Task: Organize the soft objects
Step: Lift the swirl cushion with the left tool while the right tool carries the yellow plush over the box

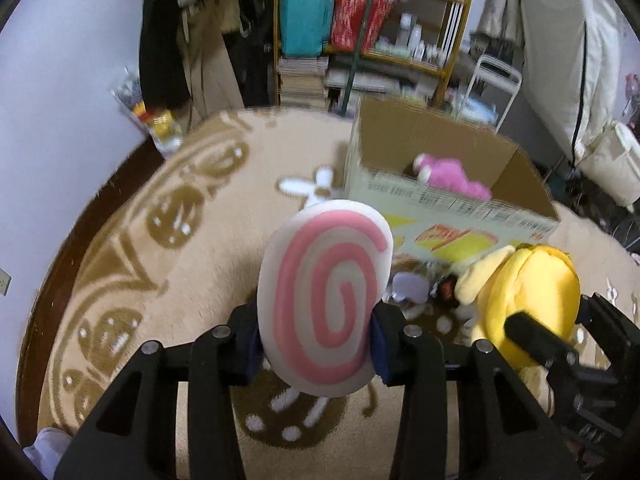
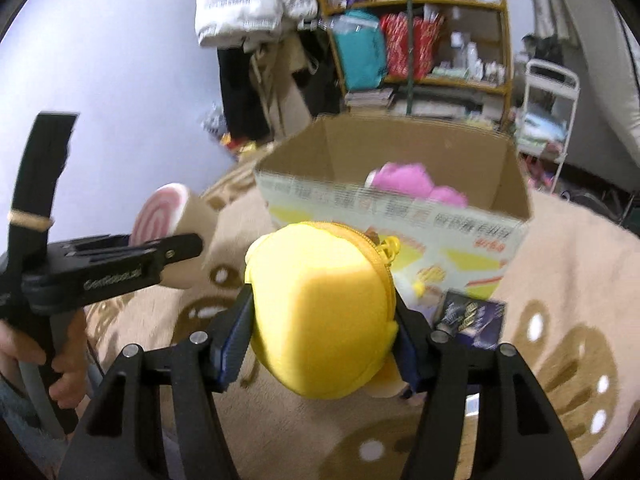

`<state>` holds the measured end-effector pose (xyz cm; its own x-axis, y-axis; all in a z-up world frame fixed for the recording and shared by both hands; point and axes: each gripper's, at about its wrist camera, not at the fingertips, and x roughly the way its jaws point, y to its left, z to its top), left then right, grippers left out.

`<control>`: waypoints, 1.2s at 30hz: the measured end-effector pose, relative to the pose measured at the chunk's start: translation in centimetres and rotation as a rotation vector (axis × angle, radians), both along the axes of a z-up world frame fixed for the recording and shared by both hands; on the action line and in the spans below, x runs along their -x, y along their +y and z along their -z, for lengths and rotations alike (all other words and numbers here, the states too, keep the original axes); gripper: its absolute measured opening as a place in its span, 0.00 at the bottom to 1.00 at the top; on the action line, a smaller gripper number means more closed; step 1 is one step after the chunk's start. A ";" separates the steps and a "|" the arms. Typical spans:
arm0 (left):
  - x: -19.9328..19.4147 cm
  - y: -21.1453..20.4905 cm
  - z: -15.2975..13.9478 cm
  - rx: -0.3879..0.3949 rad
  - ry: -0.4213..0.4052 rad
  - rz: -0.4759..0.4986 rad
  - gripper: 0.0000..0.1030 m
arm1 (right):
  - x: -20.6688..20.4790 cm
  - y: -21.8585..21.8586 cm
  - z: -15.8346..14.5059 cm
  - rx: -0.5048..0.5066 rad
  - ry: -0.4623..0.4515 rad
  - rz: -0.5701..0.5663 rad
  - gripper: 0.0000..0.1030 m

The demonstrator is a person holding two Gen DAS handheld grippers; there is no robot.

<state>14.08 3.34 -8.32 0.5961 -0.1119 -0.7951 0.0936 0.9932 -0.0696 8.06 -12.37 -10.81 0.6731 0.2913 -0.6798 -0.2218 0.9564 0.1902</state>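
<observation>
From the left wrist view, the left gripper (image 1: 316, 340) has its 2 fingers pinched on the lower sides of a white plush disc with a pink spiral (image 1: 326, 296), held upright above the beige rug (image 1: 200, 280). Ahead and to the right stands the open cardboard box (image 1: 440, 216), a pink plush toy (image 1: 448, 176) already inside. I'd say the hold is low on the cushion, so a quick swing could let it tip out.

From the right wrist view, the right gripper (image 2: 324, 332) squeezes a yellow zippered plush pouch (image 2: 320, 308) between its fingers, just short of the box's near wall. A dark card packet (image 2: 470, 318) lies on the rug beside the box. The box mouth looks roomy, but both grippers sit close together; reaching in at once risks a collision or clipping the near rim.
</observation>
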 end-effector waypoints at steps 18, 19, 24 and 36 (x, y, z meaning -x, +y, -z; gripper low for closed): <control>2.4 -2.1 -8.2 -0.030 -0.427 0.032 0.40 | 0.8 -3.4 -8.2 0.099 -0.313 0.190 0.63; 2.3 -2.3 -8.6 -0.034 -0.439 0.034 0.40 | 0.5 -3.5 -8.7 0.103 -0.327 0.191 0.63; 1.2 -3.6 -10.7 -0.047 -0.515 0.068 0.41 | -0.9 -4.2 -10.9 0.113 -0.393 0.196 0.63; -1.8 -6.7 -11.8 -0.076 -0.601 0.110 0.41 | -3.6 -5.8 -11.3 0.119 -0.419 0.235 0.64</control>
<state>15.91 -3.31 3.51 0.9308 -0.1542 -0.3315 0.1964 0.9757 0.0974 11.70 -18.20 0.47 0.9339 0.0357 -0.3557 -0.0317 0.9994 0.0169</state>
